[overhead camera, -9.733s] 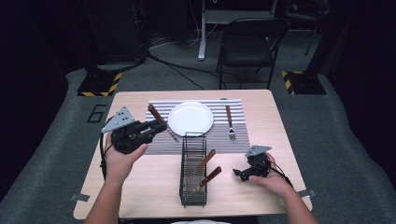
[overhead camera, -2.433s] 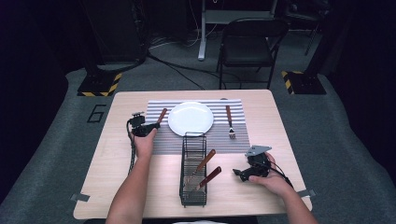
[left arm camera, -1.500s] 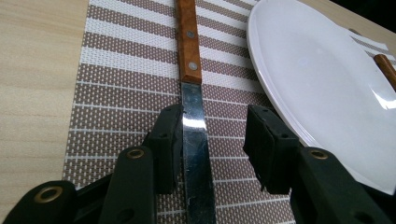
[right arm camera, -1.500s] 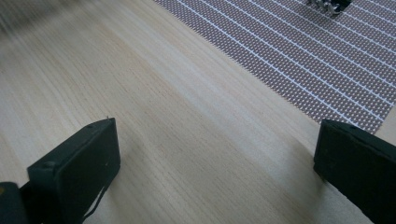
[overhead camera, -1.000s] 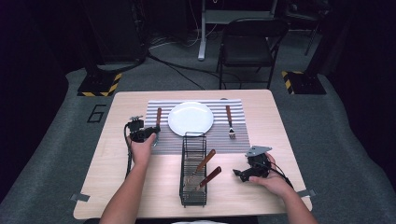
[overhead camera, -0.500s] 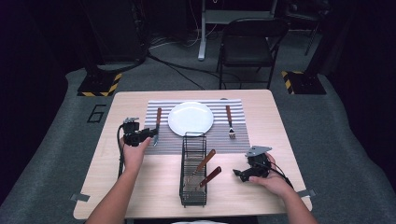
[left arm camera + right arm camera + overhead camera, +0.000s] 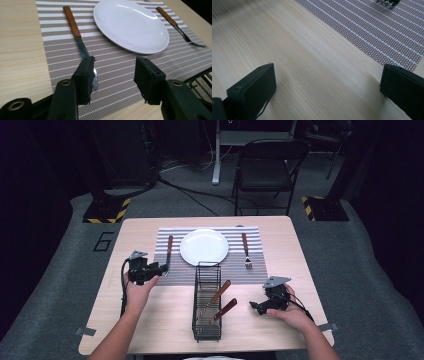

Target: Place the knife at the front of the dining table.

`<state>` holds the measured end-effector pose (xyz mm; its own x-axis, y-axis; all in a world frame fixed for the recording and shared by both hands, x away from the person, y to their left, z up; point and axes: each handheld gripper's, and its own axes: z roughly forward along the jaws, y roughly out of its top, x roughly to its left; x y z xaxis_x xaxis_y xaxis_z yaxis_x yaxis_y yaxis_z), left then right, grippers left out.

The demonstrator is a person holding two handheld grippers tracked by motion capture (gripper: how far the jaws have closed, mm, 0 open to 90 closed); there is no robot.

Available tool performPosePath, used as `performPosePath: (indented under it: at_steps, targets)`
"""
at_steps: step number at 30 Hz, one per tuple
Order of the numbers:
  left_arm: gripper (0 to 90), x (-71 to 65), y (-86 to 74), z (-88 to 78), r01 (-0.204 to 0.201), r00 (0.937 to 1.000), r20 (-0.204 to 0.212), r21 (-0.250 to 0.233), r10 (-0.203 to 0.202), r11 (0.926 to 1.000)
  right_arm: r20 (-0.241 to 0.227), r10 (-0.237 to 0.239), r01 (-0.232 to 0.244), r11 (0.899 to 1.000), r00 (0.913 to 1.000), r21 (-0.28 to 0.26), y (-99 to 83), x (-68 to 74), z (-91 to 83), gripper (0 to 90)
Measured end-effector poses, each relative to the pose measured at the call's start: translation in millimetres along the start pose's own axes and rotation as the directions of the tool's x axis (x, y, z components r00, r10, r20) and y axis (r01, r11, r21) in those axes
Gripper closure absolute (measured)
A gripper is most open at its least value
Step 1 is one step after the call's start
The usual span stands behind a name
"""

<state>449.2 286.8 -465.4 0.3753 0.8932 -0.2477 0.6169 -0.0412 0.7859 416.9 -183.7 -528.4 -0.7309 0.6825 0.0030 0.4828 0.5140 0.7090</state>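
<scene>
A wooden-handled knife [image 7: 169, 254] [image 7: 75, 27] lies flat on the striped placemat [image 7: 182, 271] [image 7: 55, 33], just left of the white plate [image 7: 204, 246] [image 7: 130, 25]. My left gripper [image 7: 161, 268] [image 7: 116, 67] hovers at the placemat's near left corner. Its jaws have just been opening and nothing is between them; the knife's blade tip shows beside one jaw. A fork [image 7: 245, 250] [image 7: 175, 23] lies right of the plate. My right gripper [image 7: 256, 306] [image 7: 327, 77] rests open on the bare wood at the front right, holding nothing.
A black wire basket [image 7: 207, 302] stands mid-table in front of the plate with two wooden-handled utensils [image 7: 220, 301] in it; its corner [image 7: 202, 80] is near my left gripper. A folding chair [image 7: 265, 165] stands beyond the wooden table [image 7: 165, 320].
The left hand has drawn back left and toward the near edge, away from the knife, which stays on the placemat. The right hand has not moved.
</scene>
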Motion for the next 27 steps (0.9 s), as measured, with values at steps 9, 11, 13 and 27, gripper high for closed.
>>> performPosePath:
  at_steps: [9, 11, 13, 27]
  targets:
    - [47.9, 4.2, -10.9, -16.0, -0.047, 0.9988, 0.008, -0.009, 0.048, 0.9988, 0.000, -0.001, 0.001, 1.000, 1.0000, 0.000, 0.0, 0.0, 0.0, 0.0]
    - [47.7, 4.1, -13.4, -17.7, -0.066, 0.9977, 0.009, -0.004, 0.066, 0.9978, 0.000, -0.002, 0.002, 1.000, 1.0000, 0.001, 0.0, -0.1, -0.1, 0.0]
    - [47.5, 3.6, -16.4, -18.3, -0.079, 0.9969, 0.011, 0.009, 0.078, 0.9969, 0.001, 0.001, -0.001, 1.000, 1.0000, 0.000, 0.0, 0.1, 0.0, 0.0]
    - [47.4, -15.4, -37.3, -4.7, -0.215, 0.9740, 0.093, 0.092, 0.207, 0.9723, 0.001, 0.000, 0.000, 1.000, 1.0000, 0.000, 0.0, 0.0, 0.0, 0.0]
